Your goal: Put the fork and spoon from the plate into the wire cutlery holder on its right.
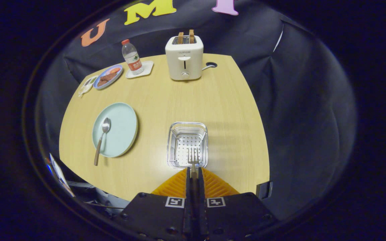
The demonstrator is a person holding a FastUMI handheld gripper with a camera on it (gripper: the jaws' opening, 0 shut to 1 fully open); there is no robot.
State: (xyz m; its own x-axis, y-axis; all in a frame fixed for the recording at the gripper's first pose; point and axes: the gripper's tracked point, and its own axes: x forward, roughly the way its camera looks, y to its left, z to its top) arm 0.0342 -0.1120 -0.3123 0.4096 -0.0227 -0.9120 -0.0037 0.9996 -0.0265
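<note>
Gripper view: hand-held gripper clenched on fork, tines over wire cutlery holder.

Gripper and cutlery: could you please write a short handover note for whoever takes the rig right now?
Gripper: shut on the fork, tines pointing ahead over the near edge of the wire cutlery holder.
Spoon: lying on the pale plate, left of the holder.
Done: fork lifted off the plate.
Left: release the fork into the holder, then fetch the spoon and put it in too.
</note>
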